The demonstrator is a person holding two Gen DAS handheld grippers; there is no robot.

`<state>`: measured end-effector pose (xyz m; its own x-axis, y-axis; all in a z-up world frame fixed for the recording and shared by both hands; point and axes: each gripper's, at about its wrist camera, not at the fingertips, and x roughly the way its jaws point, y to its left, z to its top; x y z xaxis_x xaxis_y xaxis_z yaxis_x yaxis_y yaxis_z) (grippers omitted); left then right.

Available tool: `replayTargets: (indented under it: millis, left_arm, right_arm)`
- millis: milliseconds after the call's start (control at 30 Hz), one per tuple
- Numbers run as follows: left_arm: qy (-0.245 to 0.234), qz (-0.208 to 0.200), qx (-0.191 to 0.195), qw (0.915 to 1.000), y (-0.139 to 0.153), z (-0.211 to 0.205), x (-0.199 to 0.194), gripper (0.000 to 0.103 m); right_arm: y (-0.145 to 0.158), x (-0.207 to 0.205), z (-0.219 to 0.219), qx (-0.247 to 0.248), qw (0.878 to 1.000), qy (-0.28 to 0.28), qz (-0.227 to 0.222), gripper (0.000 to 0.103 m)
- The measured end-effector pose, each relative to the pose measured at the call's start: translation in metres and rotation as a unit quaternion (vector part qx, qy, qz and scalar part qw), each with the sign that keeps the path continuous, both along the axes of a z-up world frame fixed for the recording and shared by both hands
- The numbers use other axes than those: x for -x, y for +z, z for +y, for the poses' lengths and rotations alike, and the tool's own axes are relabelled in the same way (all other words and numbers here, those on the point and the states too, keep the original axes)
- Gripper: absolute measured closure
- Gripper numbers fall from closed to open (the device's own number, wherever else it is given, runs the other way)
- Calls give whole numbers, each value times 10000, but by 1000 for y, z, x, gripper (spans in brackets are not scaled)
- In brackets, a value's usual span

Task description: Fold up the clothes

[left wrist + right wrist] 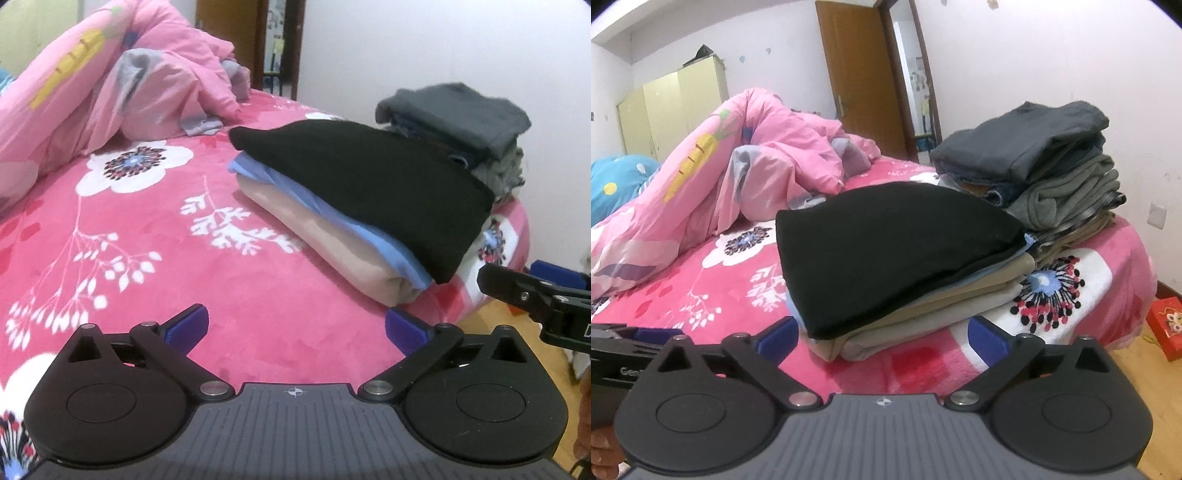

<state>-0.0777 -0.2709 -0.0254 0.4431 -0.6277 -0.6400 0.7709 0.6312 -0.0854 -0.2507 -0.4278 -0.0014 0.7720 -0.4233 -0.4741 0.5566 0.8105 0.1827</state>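
Note:
A folded black garment [369, 184] [886, 247] lies on top of a stack with a folded blue piece [332, 214] and a folded beige piece [325, 251] [942, 314] on the pink floral bed [147, 240] [720, 295]. Behind it stands a taller stack of folded grey and dark clothes [461, 118] [1034, 158]. My left gripper [297, 326] is open and empty, hovering above the bed just in front of the stack. My right gripper [882, 338] is open and empty, close to the stack's near edge. The right gripper's body also shows in the left wrist view [535, 295].
A crumpled pink quilt [110, 92] [720, 173] with grey cloth in it lies at the back left of the bed. A red box [1167, 328] sits on the wooden floor to the right. A brown door [864, 74] and yellow wardrobe [672, 107] stand behind.

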Motion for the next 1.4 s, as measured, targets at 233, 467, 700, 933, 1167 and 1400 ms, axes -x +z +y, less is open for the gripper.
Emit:
replayTargets:
  millis: [233, 467, 700, 933, 1167, 1400]
  left_arm:
    - [160, 183, 251, 9994, 6, 27, -3, 0]
    - [351, -32, 413, 9985, 20, 43, -2, 0]
    - [450, 61, 360, 9983, 24, 48, 3, 0]
    - [555, -135, 30, 9984, 25, 44, 13, 0]
    - [622, 244, 4, 9978, 25, 43, 11, 0]
    - [664, -108, -60, 9977, 29, 41, 17, 0]
  right_arm:
    - [5, 5, 9, -208, 9997, 19, -140, 0]
    - [21, 12, 18, -199, 9994, 7, -299, 0]
    - [31, 10, 30, -49, 9998, -201, 27, 0]
    - [30, 12, 40, -7, 9977, -608, 301, 0]
    - [36, 24, 34, -249, 9941, -1033, 210, 0]
    - [38, 24, 33, -356, 9936, -1040, 254, 0]
